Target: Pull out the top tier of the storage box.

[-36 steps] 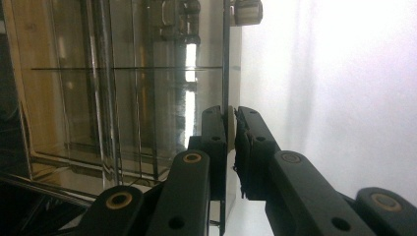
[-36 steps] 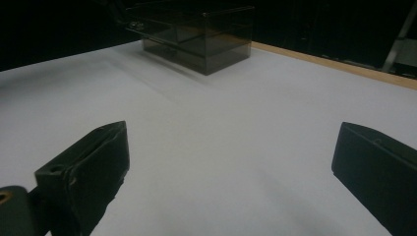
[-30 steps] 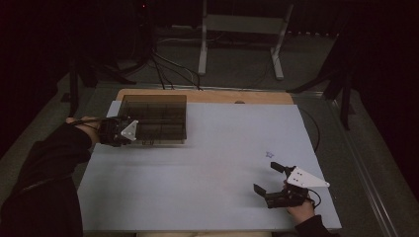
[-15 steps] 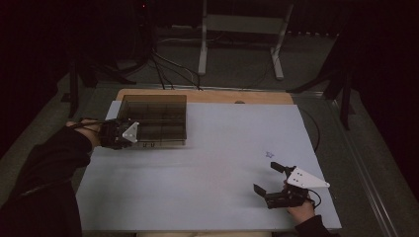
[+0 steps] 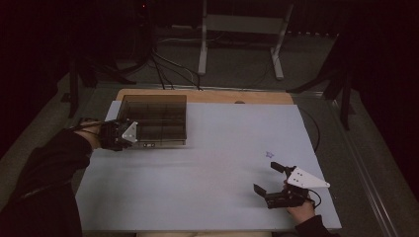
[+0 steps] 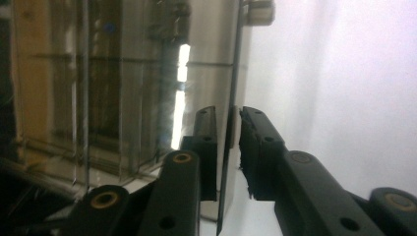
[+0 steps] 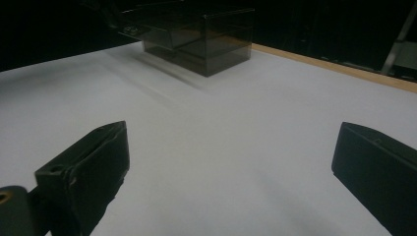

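Box first: the smoky see-through compartment box [image 5: 158, 116] stands in the upper left of the high view, on the pale surface [image 5: 197, 192] near its far wooden edge [image 5: 207, 96]. It stands where it stood a second ago, square to the edge and not tipped.

What has changed is at its near left corner. The left gripper [image 5: 134, 138] has its jaws astride one thin clear wall of the box. In the left gripper view that wall runs up the middle of the frame with a black jaw on either side [image 6: 228, 115]. The jaws have just been opening a little. They are still narrow, and slim gaps now seem to show between the pads and the wall, so the grip looks released, not clamped. The hand itself has not shifted.

To my mind this means the box has been set where it is wanted and is being let go. Drawing that gripper straight back off the wall, without catching it, looks like the likely next move.

At the lower right of the high view, the right gripper [image 5: 267, 177] rests well apart from the box. Its jaws are wide and hold nothing, as before. A small purple mark [image 5: 269, 154] lies just beyond them.
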Available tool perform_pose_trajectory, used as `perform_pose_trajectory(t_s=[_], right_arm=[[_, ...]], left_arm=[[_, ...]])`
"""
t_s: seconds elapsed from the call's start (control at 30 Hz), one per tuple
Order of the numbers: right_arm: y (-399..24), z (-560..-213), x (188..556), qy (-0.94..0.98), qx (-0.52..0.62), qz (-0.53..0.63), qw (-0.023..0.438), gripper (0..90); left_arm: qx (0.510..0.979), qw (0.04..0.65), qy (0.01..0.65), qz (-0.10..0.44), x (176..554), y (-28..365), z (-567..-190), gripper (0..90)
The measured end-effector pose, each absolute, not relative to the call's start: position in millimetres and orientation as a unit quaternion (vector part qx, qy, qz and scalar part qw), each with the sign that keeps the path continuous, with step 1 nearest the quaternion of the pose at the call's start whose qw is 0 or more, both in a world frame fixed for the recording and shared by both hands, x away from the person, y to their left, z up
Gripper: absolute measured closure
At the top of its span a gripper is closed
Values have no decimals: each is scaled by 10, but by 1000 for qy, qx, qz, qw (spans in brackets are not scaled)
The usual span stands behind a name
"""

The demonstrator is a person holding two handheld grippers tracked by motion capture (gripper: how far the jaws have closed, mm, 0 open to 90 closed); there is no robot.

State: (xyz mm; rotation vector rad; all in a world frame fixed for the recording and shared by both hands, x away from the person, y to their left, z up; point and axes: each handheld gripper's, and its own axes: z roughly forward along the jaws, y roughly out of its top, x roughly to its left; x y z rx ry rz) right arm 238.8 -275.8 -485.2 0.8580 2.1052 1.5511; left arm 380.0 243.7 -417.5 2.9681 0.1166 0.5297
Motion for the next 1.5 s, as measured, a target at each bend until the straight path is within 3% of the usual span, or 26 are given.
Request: perform_pose_trajectory(t_s=[0.27,0.3,0.4,0.47,0.53,0.63,0.8,1.03,1.5], right_arm=[[-2756,-4850,2385,751,304,552,195,10],[-2756,-4849,2384,751,304,553,194,10],[-2756,-4850,2385,751,305,552,195,10],[-2756,-4851,2384,751,305,552,195,10],[-2756,-4851,2385,751,305,552,195,10],[-2754,-4850,2384,752,305,551,195,10],[-2753,-4852,2386,752,307,550,195,10],[-2752,-4851,2385,752,306,551,195,10],[-2752,-4848,2381,752,305,551,196,10]], left_arm=[[976,99,99,164,3730,2482,-4083,645],[972,104,134,165,3707,2481,-4071,623],[966,118,160,163,3672,2485,-4054,531],[952,161,201,165,3601,2493,-4012,448],[948,174,211,165,3577,2494,-4000,428],[930,216,248,161,3459,2467,-3970,224],[925,231,278,115,3349,2447,-4008,12],[923,251,277,94,3142,2306,-4155,0],[909,274,295,109,2912,2114,-4508,0]])
